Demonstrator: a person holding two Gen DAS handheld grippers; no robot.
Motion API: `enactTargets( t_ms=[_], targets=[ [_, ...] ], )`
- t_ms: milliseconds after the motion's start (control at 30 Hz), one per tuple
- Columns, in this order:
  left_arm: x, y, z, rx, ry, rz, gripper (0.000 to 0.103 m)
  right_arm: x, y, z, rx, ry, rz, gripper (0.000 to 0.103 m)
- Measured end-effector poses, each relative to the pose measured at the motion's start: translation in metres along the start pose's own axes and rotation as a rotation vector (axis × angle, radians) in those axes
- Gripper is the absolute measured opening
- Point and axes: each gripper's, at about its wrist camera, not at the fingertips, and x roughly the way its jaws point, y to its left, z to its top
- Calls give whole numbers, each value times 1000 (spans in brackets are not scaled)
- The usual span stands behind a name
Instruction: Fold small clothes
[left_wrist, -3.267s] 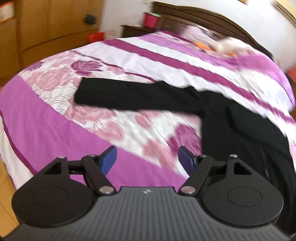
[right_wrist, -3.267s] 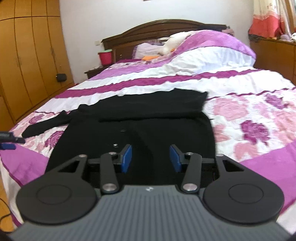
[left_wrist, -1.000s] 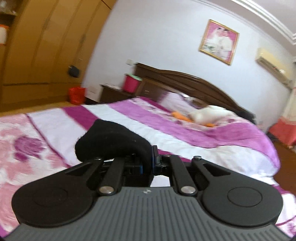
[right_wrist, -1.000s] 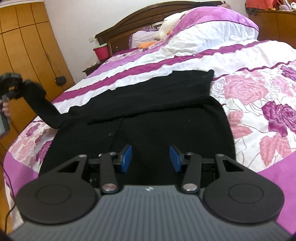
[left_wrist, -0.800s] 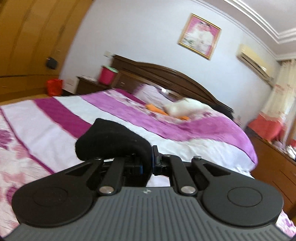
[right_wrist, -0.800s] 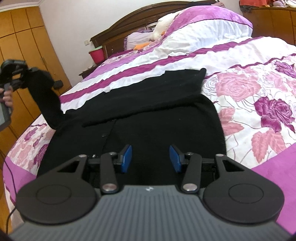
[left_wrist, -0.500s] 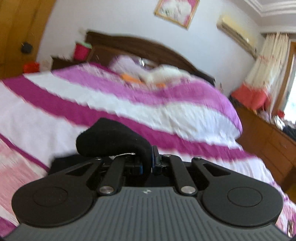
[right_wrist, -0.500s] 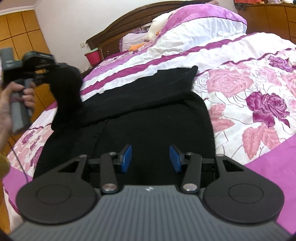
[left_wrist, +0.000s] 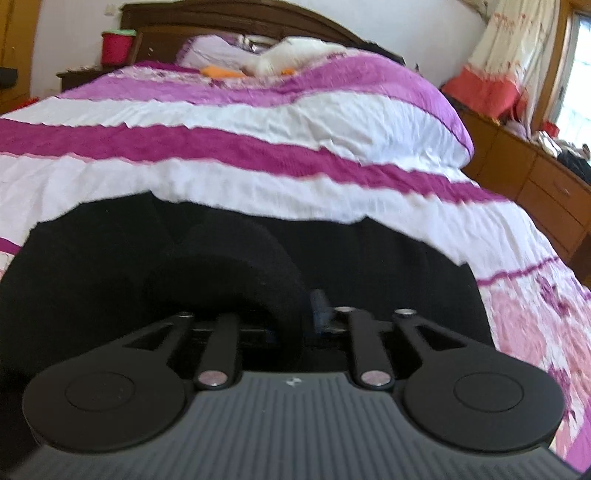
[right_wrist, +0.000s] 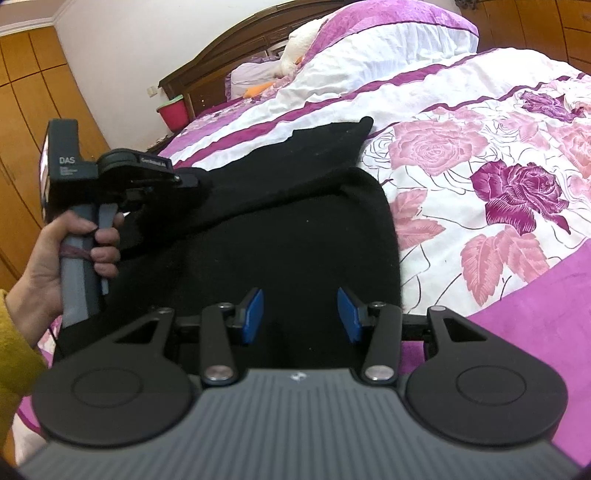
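A black knit sweater (right_wrist: 303, 229) lies spread on the bed, its far sleeve folded across the body. My left gripper (left_wrist: 295, 317) is shut on the end of the left sleeve (left_wrist: 236, 258), which bulges over its fingers above the sweater body. The left gripper also shows in the right wrist view (right_wrist: 192, 184), held by a hand over the sweater's left shoulder. My right gripper (right_wrist: 300, 314) is open and empty, just above the sweater's near hem.
The bed has a pink, white and purple floral cover (right_wrist: 498, 155). Pillows and a white soft toy (left_wrist: 291, 59) lie by the wooden headboard (left_wrist: 229, 14). A red bin (left_wrist: 117, 46) stands on the nightstand. A wooden dresser (left_wrist: 535, 184) stands at right and wardrobes (right_wrist: 26, 110) at left.
My left gripper took the sleeve end, lifted it and carried it rightward over the sweater body, then lowered it. My right gripper stayed open near the hem.
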Motion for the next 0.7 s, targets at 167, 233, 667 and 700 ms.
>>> enactTargets(
  t_ms=[167, 233, 667, 700],
  targets=[
    [-27, -1, -4, 70, 1, -11, 70, -1, 1, 0, -1, 1, -2, 47],
    [-40, 2, -9, 92, 7, -14, 71, -1, 2, 1, -5, 3, -5, 48],
    [-120, 78, -33, 62, -67, 208, 72, 18, 49, 19, -139, 34, 25, 49],
    [-123, 84, -35, 61, -76, 239, 72, 21, 54, 21, -152, 35, 31, 49]
  ],
)
